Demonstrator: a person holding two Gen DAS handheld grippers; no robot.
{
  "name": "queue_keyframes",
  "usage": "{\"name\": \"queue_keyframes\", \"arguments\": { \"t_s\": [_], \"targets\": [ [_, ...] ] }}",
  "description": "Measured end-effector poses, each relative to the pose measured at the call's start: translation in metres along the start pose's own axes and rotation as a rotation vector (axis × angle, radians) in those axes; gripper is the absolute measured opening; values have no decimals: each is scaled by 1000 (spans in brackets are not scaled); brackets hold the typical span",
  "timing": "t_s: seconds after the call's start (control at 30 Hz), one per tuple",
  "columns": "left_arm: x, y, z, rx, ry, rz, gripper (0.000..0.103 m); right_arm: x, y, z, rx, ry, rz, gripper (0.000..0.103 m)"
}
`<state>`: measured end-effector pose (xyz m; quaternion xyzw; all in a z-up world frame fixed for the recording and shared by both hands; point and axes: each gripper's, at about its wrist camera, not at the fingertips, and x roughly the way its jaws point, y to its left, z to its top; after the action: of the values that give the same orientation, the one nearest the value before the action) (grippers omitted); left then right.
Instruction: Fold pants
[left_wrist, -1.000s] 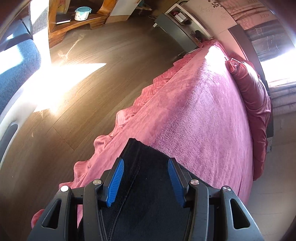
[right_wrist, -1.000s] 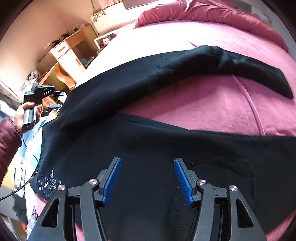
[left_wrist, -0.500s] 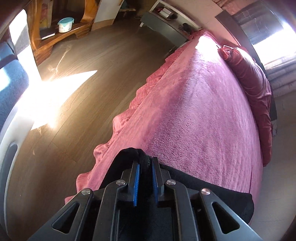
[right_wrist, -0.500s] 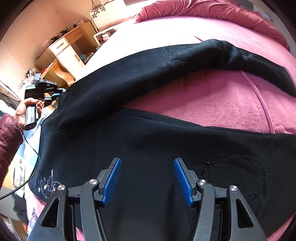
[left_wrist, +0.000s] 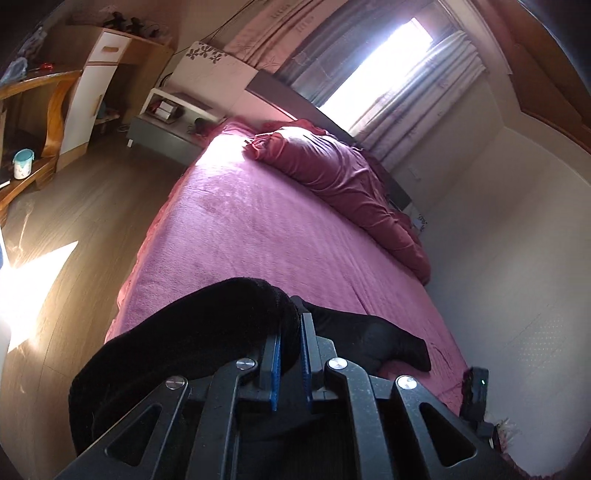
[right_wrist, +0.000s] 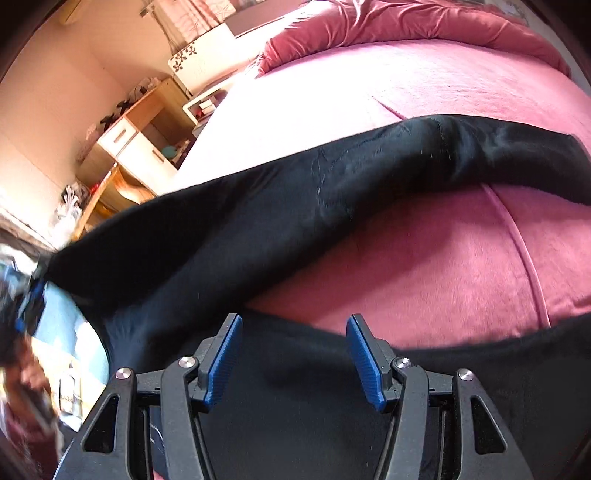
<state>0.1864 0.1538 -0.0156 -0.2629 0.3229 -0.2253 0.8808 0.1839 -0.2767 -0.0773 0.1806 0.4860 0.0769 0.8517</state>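
Window (left_wrist: 373, 70) only from left wrist.

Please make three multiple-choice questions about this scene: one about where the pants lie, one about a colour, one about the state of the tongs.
1. Where do the pants lie?
A. on the floor
B. on the bed
C. on the desk

2. What colour is the bed cover?
A. pink
B. green
C. white

3. How are the left tongs?
A. open, empty
B. out of sight
C. shut on the pants

Answers:
1 B: black cloth spreads over the cover.
2 A: the cover is pink in both views.
3 C: the blue pads pinch black cloth, while the right tongs stand open.
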Motion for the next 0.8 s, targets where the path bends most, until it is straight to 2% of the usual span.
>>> {"name": "queue_keyframes", "arguments": {
  "t_s": [0.13, 0.3, 0.47, 0.57, 0.67, 0.73, 0.8],
  "targets": [
    [-32, -20, -24, 29, -4, -62, 8, 7, -6, 36, 73, -16, 46, 48],
    [-58, -25, -56, 23, 16, -101, 8, 26, -18, 78, 207, -23, 117, 46],
    [-72, -27, -76, 33, 38, -109, 8, 49, -33, 111, 335, -17, 104, 46],
    [-78, -29, -79, 45, 42, -121, 8, 61, -39, 128, 385, -20, 68, 45],
    [-80, -27, -79, 54, 56, -127, 8, 70, -46, 131, 395, -10, 35, 33],
    [-80, -26, -79, 60, 66, -130, 8, 72, -49, 135, 381, 2, 27, 14],
    [-78, -24, -73, 58, 64, -119, 8, 67, -41, 135, 339, -5, 6, 10]
  ]
}}
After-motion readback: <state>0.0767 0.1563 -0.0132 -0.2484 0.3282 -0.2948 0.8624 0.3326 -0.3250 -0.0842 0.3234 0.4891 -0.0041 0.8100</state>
